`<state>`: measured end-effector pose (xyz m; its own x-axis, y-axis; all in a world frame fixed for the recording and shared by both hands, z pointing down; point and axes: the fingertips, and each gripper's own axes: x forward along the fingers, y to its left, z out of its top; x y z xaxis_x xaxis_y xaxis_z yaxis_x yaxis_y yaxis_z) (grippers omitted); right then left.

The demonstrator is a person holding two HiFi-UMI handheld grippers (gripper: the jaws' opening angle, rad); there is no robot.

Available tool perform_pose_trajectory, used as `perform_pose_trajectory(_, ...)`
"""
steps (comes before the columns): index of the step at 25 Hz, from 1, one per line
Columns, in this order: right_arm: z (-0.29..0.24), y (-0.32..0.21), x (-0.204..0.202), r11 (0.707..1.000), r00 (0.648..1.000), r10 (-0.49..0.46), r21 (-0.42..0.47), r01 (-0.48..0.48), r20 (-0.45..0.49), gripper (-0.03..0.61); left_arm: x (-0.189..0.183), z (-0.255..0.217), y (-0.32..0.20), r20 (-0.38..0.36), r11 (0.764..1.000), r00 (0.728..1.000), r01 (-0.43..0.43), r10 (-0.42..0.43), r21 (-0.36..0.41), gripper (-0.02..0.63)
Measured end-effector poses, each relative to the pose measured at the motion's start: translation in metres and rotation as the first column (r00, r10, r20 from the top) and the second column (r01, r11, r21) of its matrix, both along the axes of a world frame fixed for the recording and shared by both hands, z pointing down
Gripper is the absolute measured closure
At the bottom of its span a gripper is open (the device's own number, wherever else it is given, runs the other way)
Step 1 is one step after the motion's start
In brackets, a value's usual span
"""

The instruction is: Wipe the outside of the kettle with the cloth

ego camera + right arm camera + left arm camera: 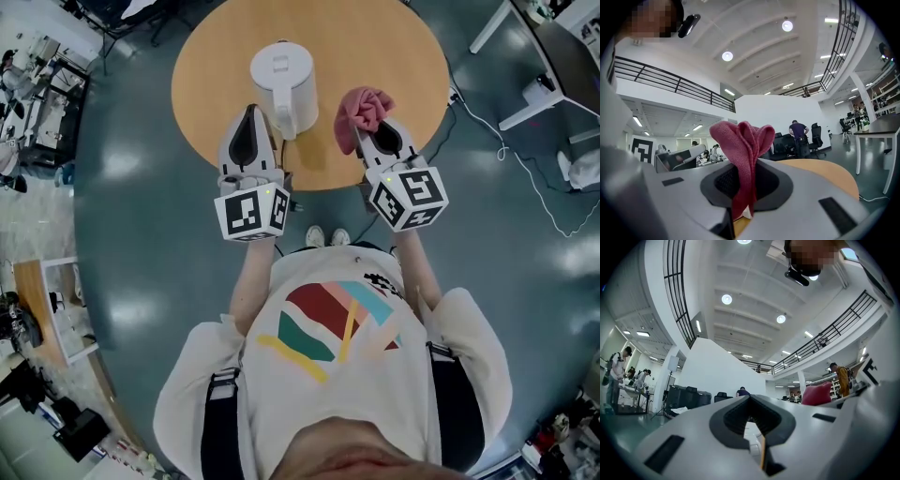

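Nearest the person, the left gripper [250, 114] is clenched on nothing, just left of the kettle. To the right, the right gripper [374, 133] grasps the bunched pink cloth [365, 106]. Slightly farther, between them, the white kettle [282, 81] stands upright on the round wooden table [394, 47].

No lettering, label or number is legible anywhere.

Cream short-sleeved T-shirt [328, 394] with red, teal, yellow and blue stripe print, dark shoulder straps [217, 417], white shoes [327, 236]
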<state>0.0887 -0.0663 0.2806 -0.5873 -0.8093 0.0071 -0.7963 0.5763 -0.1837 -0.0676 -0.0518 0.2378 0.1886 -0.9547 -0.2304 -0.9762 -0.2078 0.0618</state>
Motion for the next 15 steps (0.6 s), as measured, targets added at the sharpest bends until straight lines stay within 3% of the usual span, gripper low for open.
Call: perform_pose_trajectory(15, 0.003, 0.005, -0.009, 1.0, 1.0, 0.0, 0.006, 0.0, -0.003, 0.532, 0.005, 0.009, 0.005, -0.006, 0.999, 0.999, -0.036, 0.036, -0.015, 0.571)
